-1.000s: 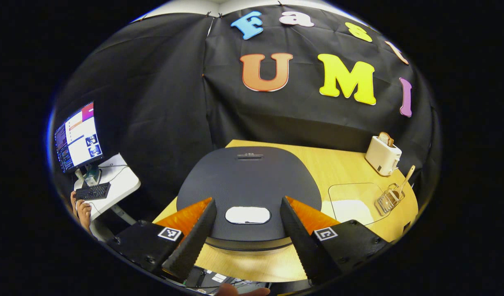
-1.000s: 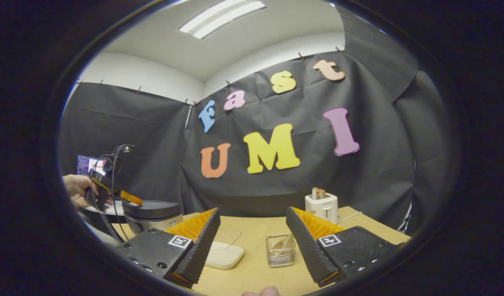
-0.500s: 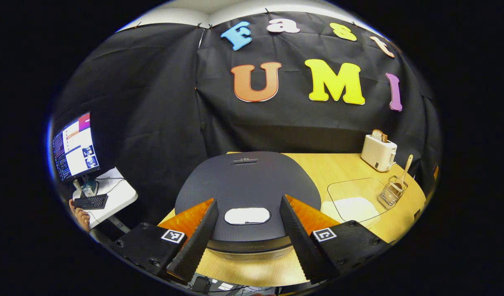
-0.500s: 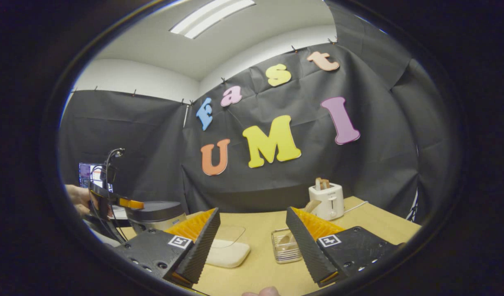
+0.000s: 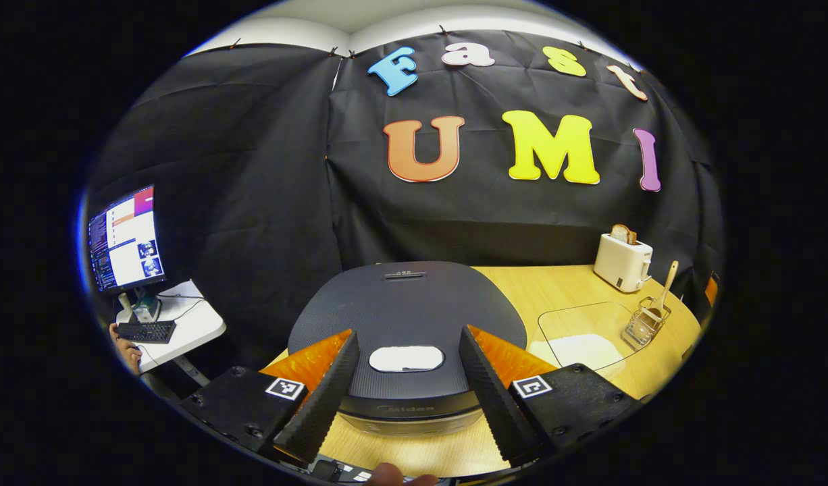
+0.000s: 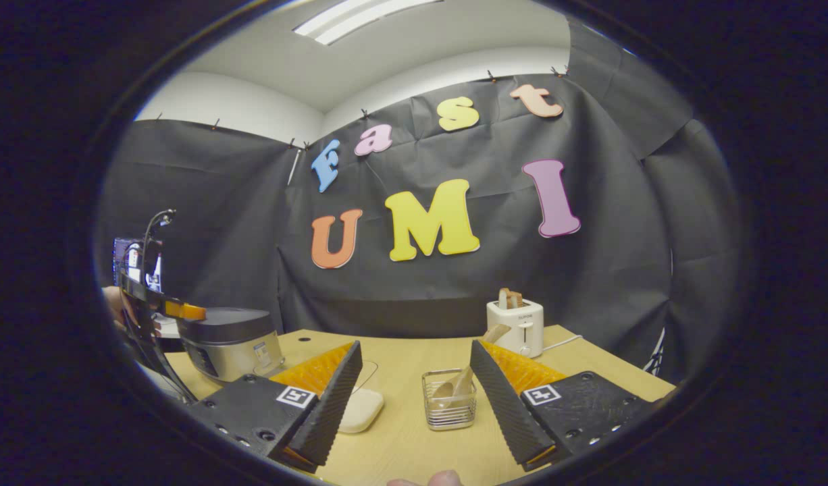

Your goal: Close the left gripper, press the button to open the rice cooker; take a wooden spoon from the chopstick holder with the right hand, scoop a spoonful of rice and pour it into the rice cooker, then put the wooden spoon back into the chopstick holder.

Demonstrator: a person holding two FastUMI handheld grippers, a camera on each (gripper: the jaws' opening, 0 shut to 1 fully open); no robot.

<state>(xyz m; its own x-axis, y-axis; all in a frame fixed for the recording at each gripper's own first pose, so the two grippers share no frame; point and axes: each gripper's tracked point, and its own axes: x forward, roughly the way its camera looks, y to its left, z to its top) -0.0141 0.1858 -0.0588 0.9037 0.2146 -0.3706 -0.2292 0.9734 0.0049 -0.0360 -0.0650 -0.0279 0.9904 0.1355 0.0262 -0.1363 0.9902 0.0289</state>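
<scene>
Left gripper [image 5: 404, 398] lower, level behind rice cooker [image 5: 407, 317]

Both views are sharp at the centre and strongly bowed toward the rim, straight edges curving there; light comes from a ceiling strip lamp [image 6: 367, 13] at 12 o'clock in the right gripper view, bright and even; the tabletop [image 5: 556, 283] shows a soft pale sheen; a monitor [image 5: 123, 236] at 9 o'clock glows, slightly overexposed; shadows are faint and diffuse.

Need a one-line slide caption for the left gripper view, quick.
Open left gripper poised over the closed rice cooker, its fingers flanking the white button.
</scene>
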